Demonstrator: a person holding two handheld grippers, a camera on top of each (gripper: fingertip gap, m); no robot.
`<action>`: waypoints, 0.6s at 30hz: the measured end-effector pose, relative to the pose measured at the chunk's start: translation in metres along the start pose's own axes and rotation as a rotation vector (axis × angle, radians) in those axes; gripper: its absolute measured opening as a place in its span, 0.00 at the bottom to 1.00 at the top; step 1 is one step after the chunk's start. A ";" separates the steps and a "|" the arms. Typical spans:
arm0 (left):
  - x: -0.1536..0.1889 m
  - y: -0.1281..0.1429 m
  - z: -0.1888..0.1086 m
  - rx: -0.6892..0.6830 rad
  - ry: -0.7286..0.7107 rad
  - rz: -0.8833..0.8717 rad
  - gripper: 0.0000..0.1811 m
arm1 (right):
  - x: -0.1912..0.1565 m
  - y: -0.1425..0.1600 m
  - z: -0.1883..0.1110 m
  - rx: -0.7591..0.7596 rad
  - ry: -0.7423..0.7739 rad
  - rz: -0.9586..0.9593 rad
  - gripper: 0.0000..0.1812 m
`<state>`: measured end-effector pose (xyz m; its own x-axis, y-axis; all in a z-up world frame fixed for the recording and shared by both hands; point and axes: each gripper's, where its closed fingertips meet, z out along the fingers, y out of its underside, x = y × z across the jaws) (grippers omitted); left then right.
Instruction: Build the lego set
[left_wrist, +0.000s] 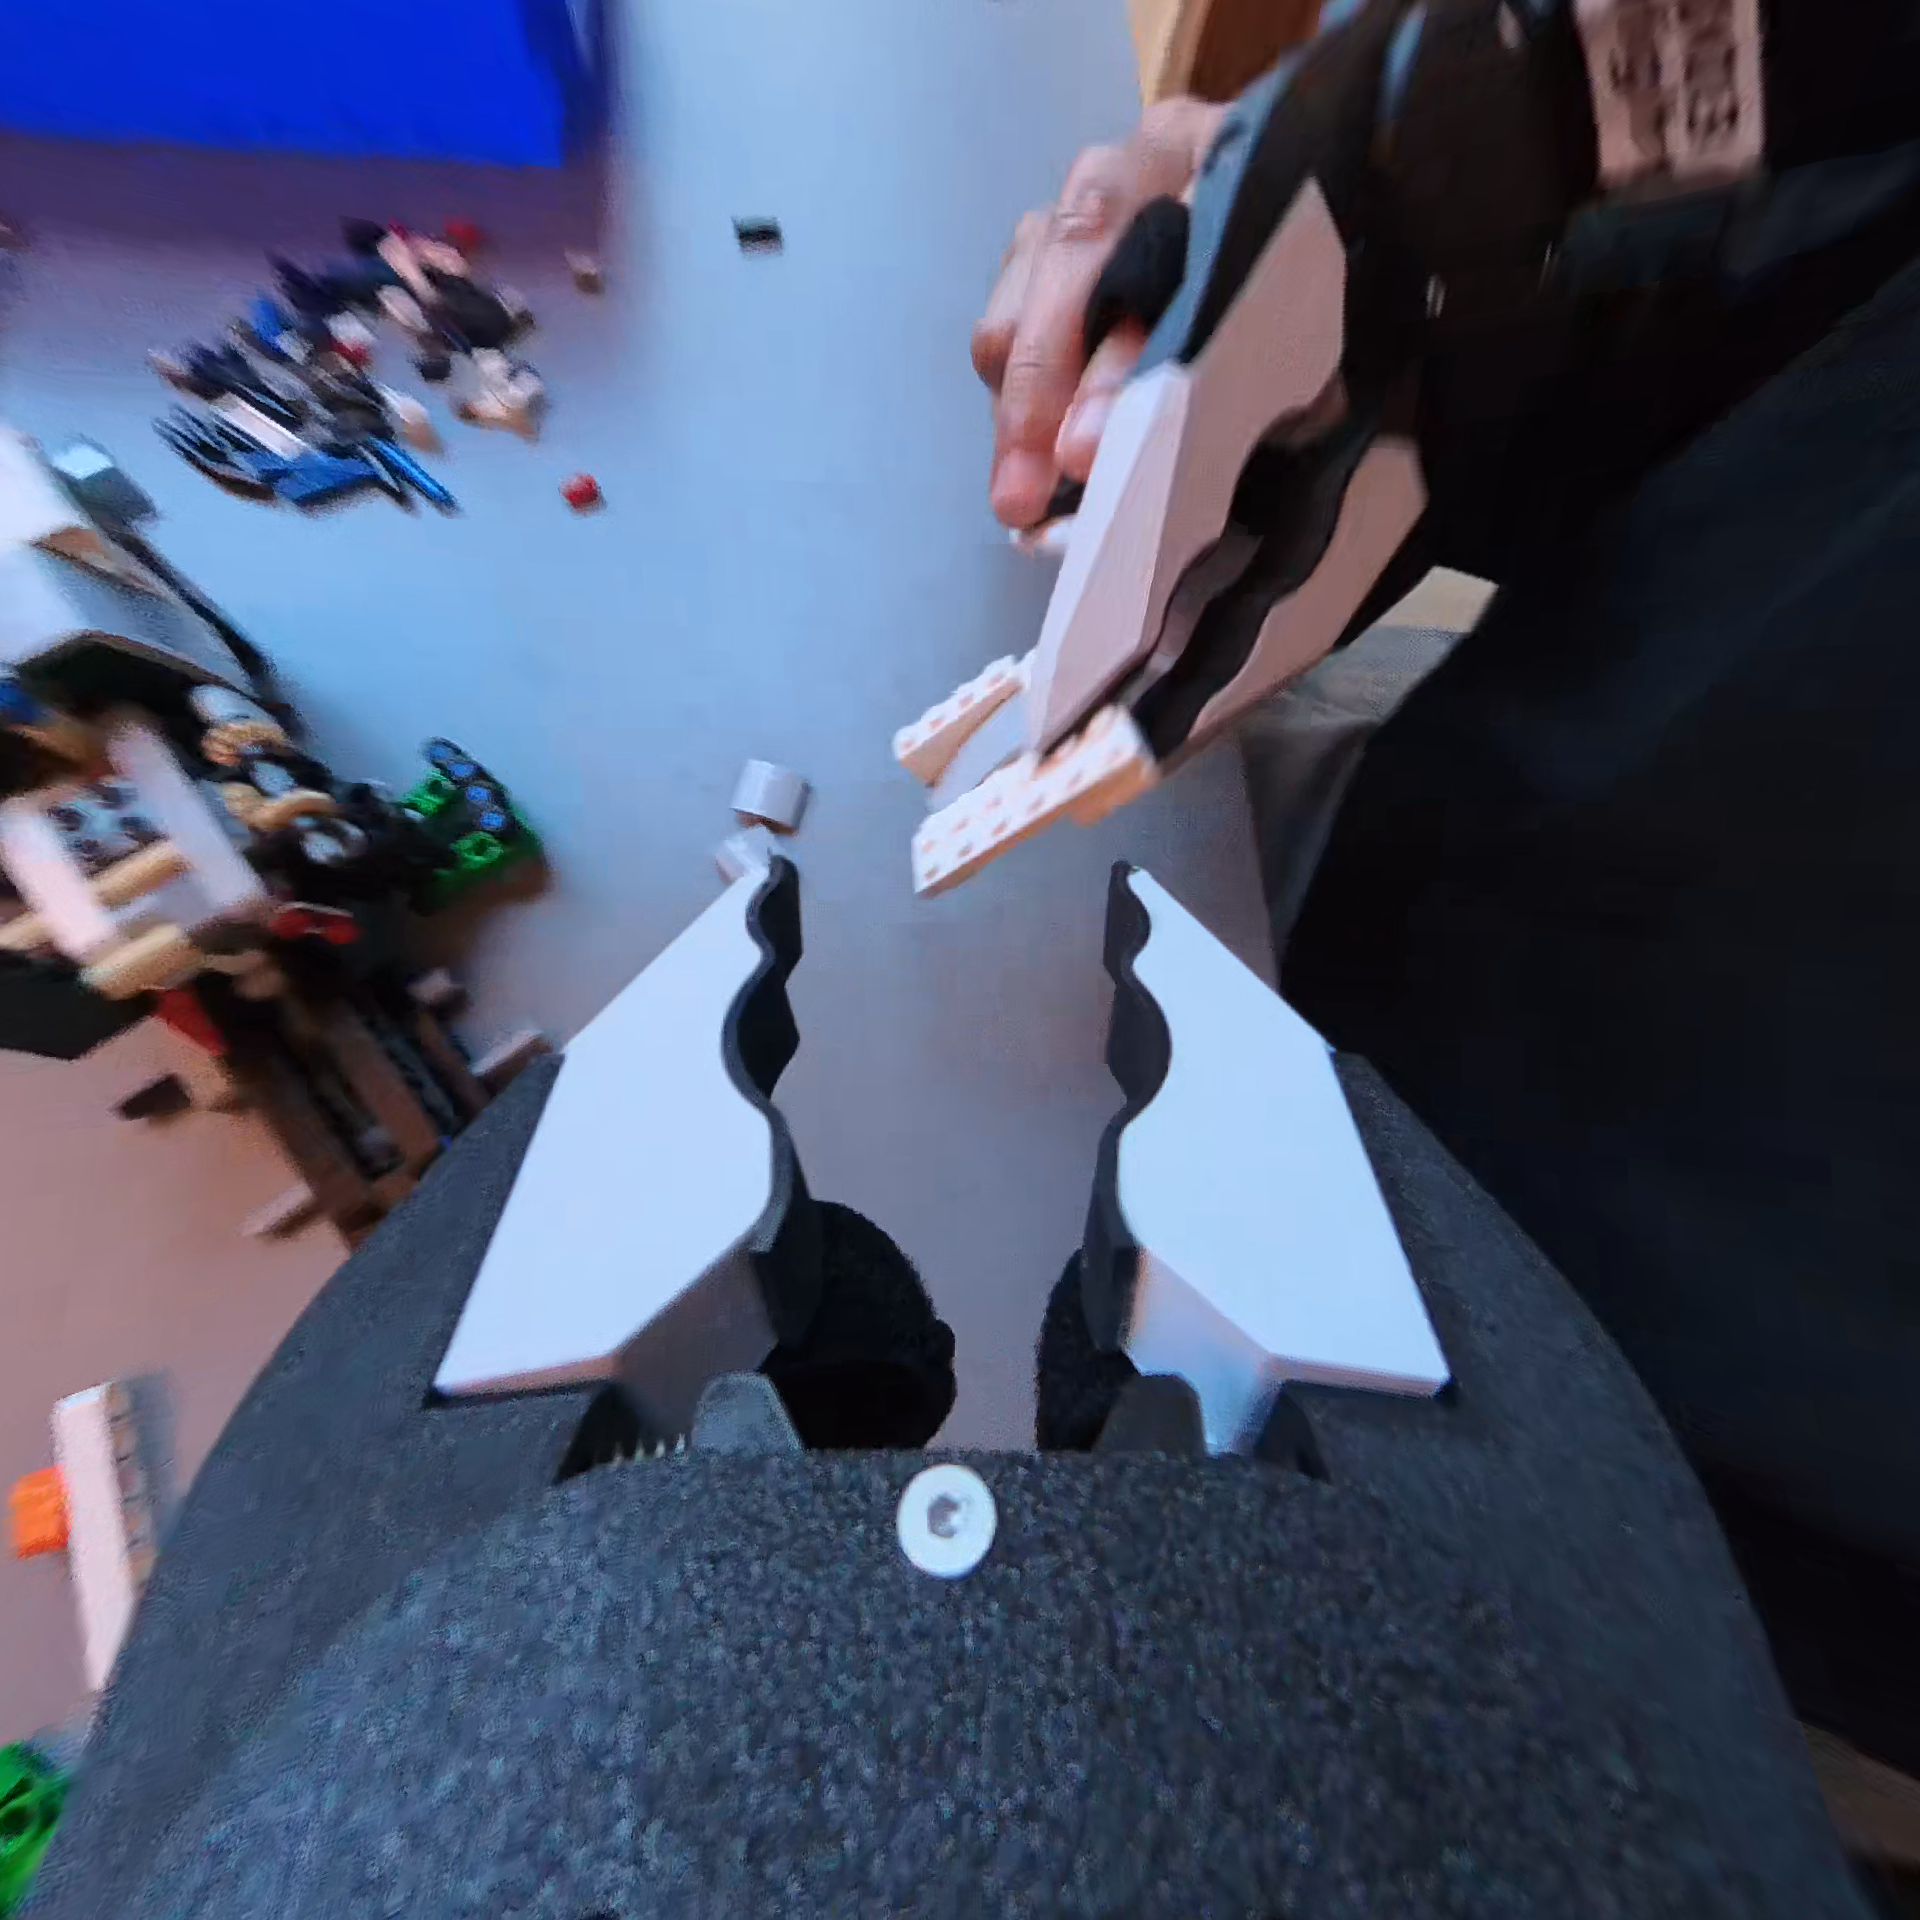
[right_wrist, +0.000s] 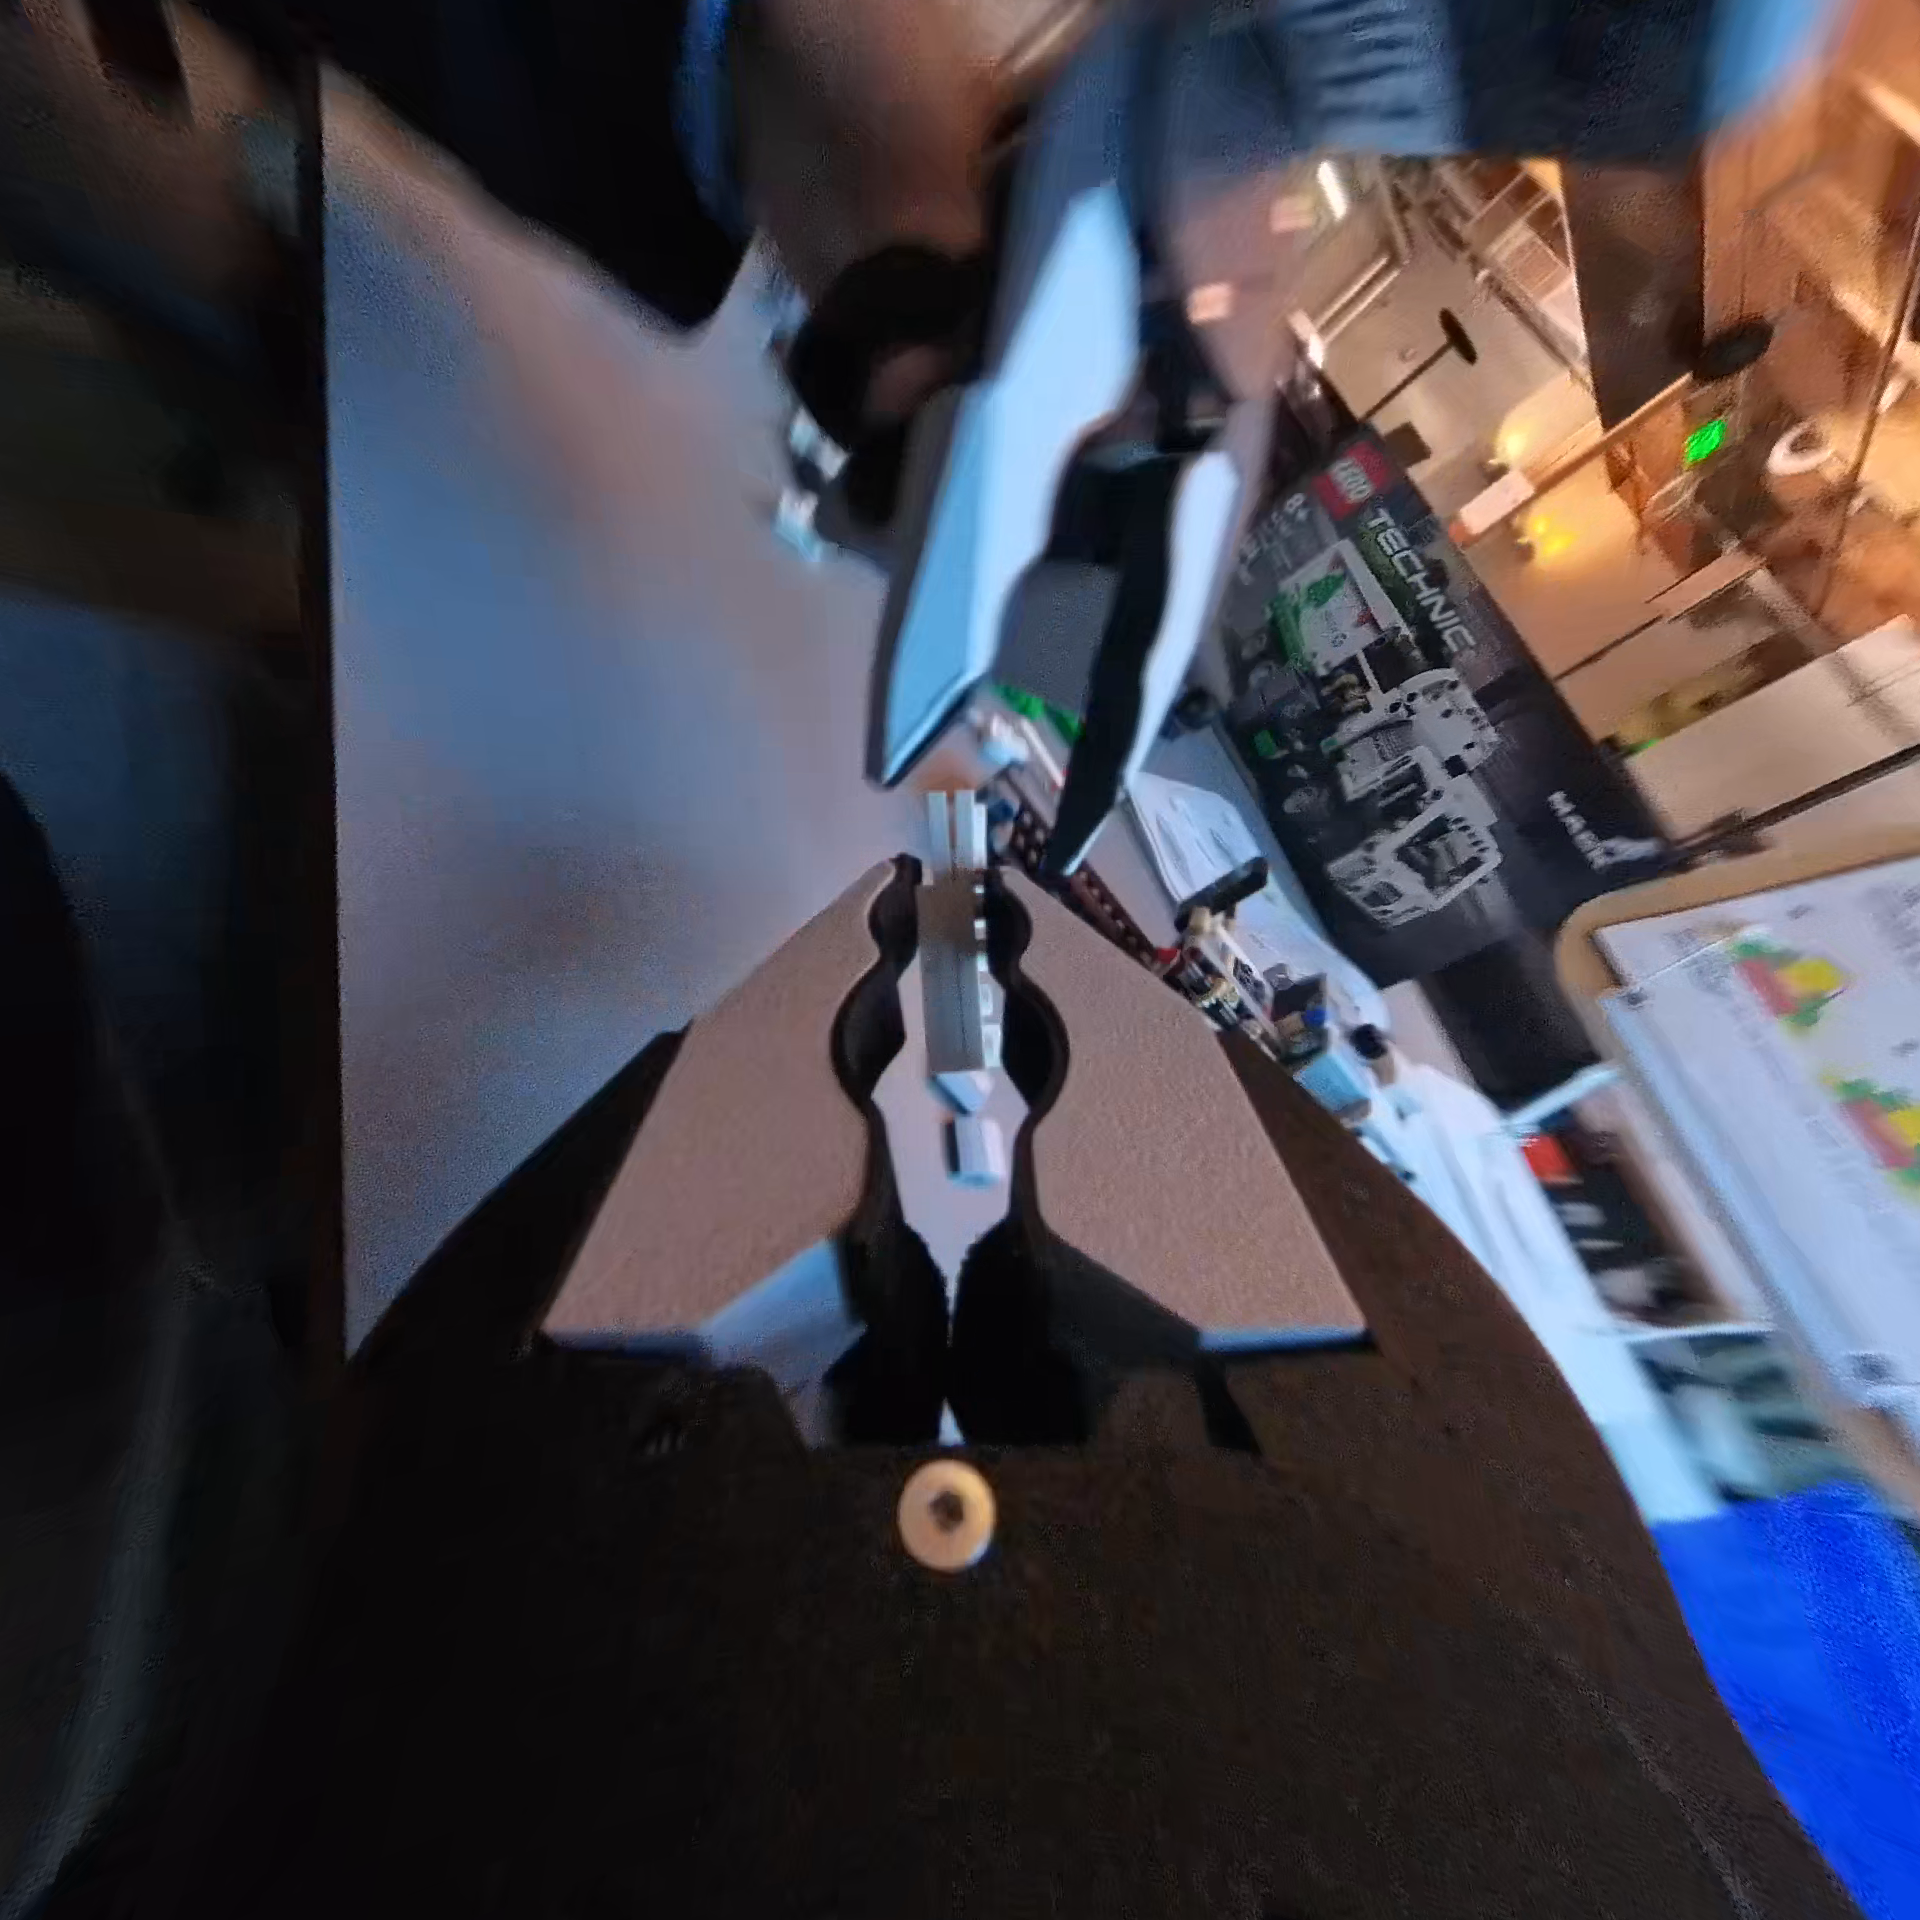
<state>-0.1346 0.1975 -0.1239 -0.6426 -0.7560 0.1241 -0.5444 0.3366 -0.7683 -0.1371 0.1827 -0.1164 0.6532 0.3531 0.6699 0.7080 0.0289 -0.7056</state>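
Your left hand-held gripper (left_wrist: 951, 883) was spread wide, empty, above the surface (left_wrist: 831, 520) | your right hand-held gripper (right_wrist: 943, 871) was clamped on a white lego piece (right_wrist: 956, 977), raised off the surface.

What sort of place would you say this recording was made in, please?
Probably an office or lab workspace, not a home: a pale table strewn with loose lego pieces, the set's dark box propped behind it, and open desks and shelving further back.

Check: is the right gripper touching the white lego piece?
Touching. The right wrist view shows the right gripper shut on the white lego piece, pads pressed against both of its sides near the fingertips.
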 end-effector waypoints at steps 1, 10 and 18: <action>-0.001 -0.002 -0.002 0.046 -0.024 0.029 0.31 | 0.008 -0.009 -0.005 0.064 -0.021 0.119 0.06; 0.037 -0.040 -0.017 0.410 -0.019 0.189 0.09 | 0.035 -0.053 -0.034 0.521 -0.347 0.806 0.06; 0.044 -0.050 -0.031 0.543 -0.037 0.164 0.07 | 0.035 -0.057 -0.030 0.562 -0.393 0.897 0.06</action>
<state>-0.1519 0.1650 -0.0604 -0.6707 -0.7408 -0.0385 -0.0778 0.1219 -0.9895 -0.1469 0.1652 -0.0455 0.6649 0.7248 -0.1804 -0.2603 -0.0015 -0.9655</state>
